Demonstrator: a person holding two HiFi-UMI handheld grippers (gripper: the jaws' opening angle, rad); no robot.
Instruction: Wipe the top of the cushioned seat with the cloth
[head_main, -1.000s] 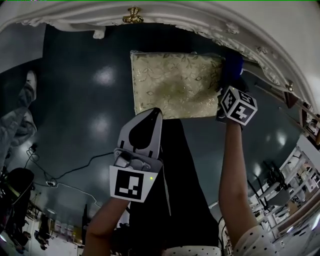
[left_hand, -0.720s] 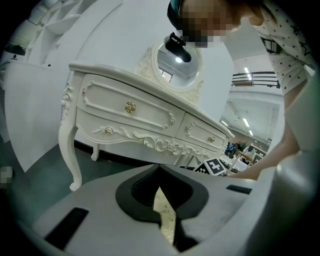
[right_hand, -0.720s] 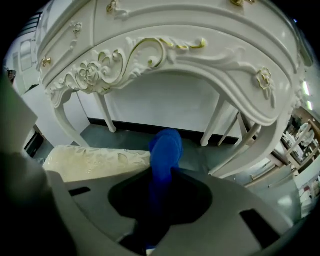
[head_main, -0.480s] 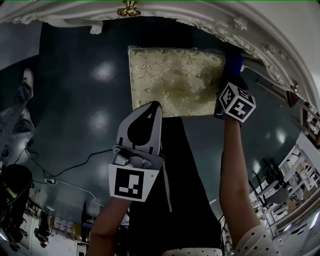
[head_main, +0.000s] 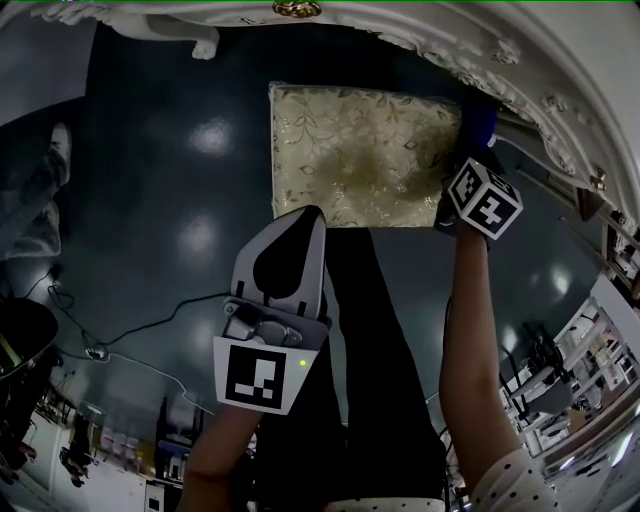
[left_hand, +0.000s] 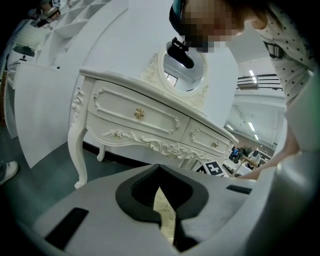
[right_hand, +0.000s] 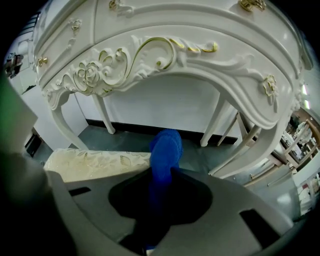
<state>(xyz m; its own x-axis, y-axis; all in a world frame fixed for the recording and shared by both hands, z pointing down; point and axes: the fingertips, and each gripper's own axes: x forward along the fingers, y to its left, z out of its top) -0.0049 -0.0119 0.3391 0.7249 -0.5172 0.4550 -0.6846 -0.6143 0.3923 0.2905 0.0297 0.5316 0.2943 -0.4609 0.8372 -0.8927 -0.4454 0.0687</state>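
Observation:
The cushioned seat (head_main: 365, 155) is cream with a gold leaf pattern and stands on the dark floor under the table's edge. My right gripper (head_main: 462, 180) is at the seat's right edge, shut on a blue cloth (head_main: 484, 124) that sticks out past its jaws. In the right gripper view the cloth (right_hand: 165, 148) rises from the right gripper (right_hand: 162, 172), with the seat (right_hand: 95, 161) just to its left; I cannot tell whether they touch. My left gripper (head_main: 306, 216) hovers at the seat's near edge, shut and empty. A strip of the seat (left_hand: 166, 218) shows below the left gripper (left_hand: 159, 172).
A white carved dressing table (head_main: 505, 55) with gold knobs curves round the far side; its legs (right_hand: 104, 116) stand behind the seat. White chair legs (right_hand: 245, 145) are on the right. A cable (head_main: 150, 335) lies on the floor at left. The person's dark trousers (head_main: 375, 360) hang between the grippers.
The head view has shifted a little, so the seat sits slightly further right. Both grippers keep much the same places beside the seat, and the cloth stays gripped.

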